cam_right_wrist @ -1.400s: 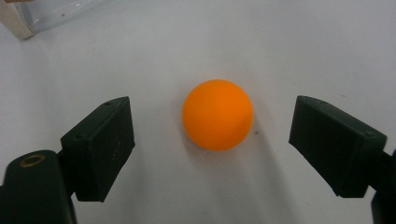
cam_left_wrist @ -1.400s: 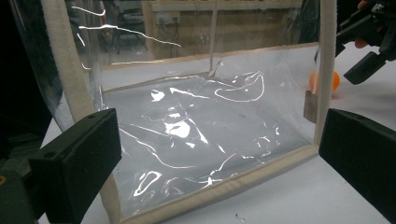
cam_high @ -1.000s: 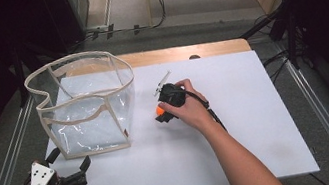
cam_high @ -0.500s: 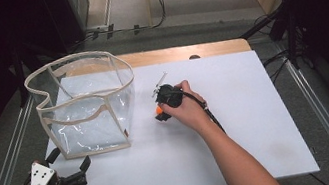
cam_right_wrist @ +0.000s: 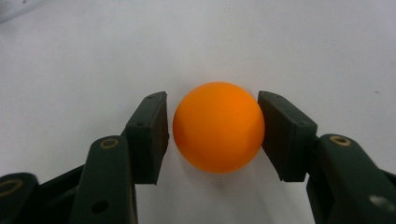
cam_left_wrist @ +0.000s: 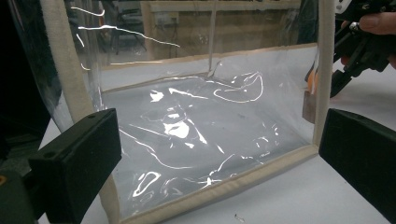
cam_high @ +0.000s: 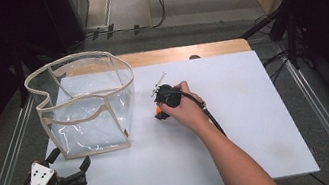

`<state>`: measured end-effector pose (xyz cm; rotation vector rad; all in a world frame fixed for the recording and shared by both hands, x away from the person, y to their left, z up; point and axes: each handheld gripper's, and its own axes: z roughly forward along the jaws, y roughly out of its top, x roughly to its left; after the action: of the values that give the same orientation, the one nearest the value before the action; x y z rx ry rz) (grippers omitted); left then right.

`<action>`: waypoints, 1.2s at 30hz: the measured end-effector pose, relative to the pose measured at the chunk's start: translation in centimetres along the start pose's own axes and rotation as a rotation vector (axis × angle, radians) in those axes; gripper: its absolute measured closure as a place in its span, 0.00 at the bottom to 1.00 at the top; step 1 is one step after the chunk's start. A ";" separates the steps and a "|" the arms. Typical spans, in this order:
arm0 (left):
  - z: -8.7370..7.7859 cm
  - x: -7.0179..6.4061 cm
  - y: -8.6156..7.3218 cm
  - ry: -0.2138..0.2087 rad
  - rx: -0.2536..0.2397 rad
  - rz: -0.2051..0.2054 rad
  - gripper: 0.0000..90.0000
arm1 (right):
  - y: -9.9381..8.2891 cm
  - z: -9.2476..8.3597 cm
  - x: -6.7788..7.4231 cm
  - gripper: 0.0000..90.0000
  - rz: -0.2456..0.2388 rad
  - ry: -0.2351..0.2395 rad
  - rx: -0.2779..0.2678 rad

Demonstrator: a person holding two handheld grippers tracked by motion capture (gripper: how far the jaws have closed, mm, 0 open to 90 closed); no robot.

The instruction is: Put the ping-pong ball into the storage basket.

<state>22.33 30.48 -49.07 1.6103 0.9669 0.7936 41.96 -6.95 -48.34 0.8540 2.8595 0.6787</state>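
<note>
**A little orange ball between two black jaws**

A flat white board [cam_high: 259, 122] lies on a wooden table [cam_high: 186, 51]. The board looks smooth and plain. Grey floor [cam_high: 142, 30] runs around it, and the room behind is dark, with black cables on the ground.

On the left part of the board stands a soft see-through plastic bag with a cream cloth edge [cam_high: 84, 106]. Its top is open and its shiny sides are wrinkled.

The round, smooth orange ball [cam_right_wrist: 218, 127] sits on the white board just beside the bag, in the middle of the board. The right gripper [cam_right_wrist: 214, 128] has just been closing its jaws, and they now pinch the ball from both sides.

The left gripper [cam_high: 70, 161] rests at the near left corner, close to the bag. Its jaws are wide apart with nothing between them.
</note>
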 end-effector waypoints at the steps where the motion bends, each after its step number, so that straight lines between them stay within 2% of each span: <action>1: 0.0 0.0 0.0 0.000 0.001 0.000 0.00 | 0.0 0.0 0.0 0.51 -0.006 -0.001 -0.001; 10: 0.0 0.0 0.0 0.000 0.001 0.000 0.00 | 0.0 0.1 -0.2 0.53 0.010 0.016 -0.006; 17: 0.0 0.0 0.0 0.000 -0.001 -0.001 0.00 | -0.1 -0.2 -0.3 0.53 0.001 0.036 -0.022; 20: 0.0 0.0 0.0 0.001 -0.001 -0.001 0.00 | -0.1 -0.7 -0.3 0.53 0.016 0.046 -0.030; 22: 0.0 0.0 0.0 0.000 -0.001 -0.001 0.00 | -0.2 -0.9 -0.4 0.53 0.005 0.041 -0.028; 27: 0.0 0.0 0.0 0.000 0.000 0.001 0.00 | -0.3 -1.7 -0.5 0.53 0.017 0.050 -0.035; 30: 0.0 0.0 0.0 0.000 0.000 0.002 0.00 | -0.2 -2.0 -0.6 0.53 -0.004 0.047 -0.038; 36: 0.0 0.0 0.0 -0.001 0.002 0.003 0.00 | 0.0 -2.9 -0.3 0.53 -0.010 0.044 -0.047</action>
<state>22.34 30.44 -49.07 1.6137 0.9649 0.7944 41.68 -8.25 -45.79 0.8281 2.8722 0.7695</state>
